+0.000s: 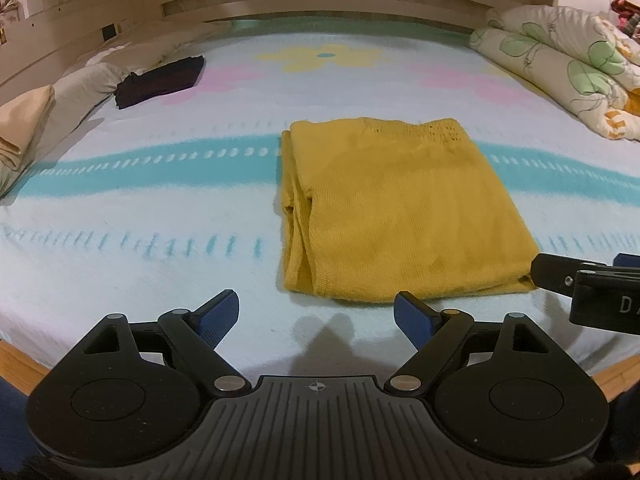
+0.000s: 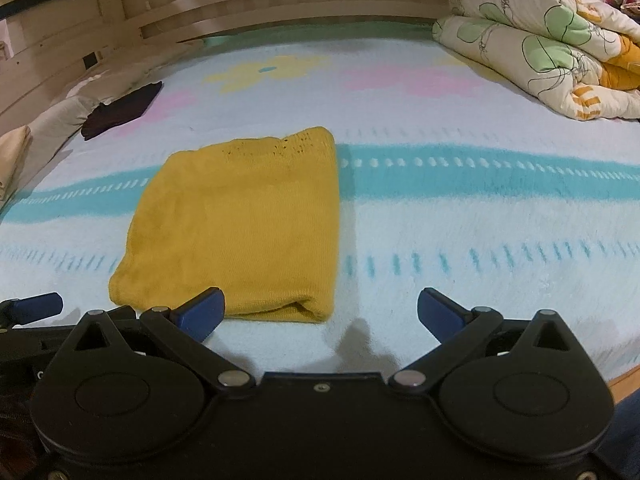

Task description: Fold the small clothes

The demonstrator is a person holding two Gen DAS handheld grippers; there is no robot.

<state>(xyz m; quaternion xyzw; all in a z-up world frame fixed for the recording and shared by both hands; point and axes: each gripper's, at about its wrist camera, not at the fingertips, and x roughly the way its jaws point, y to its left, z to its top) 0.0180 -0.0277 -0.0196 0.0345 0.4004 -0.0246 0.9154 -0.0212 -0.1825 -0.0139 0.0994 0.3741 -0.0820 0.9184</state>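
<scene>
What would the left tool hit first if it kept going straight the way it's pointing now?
Most likely the near edge of the folded yellow sweater. The left tool is open, aimed down at the bed cover just short of that edge; depth is hard to judge.

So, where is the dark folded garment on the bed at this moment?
In both views the dark folded garment lies far back on the left of the bed, beside the grey pillow and well beyond the yellow knit.
</scene>
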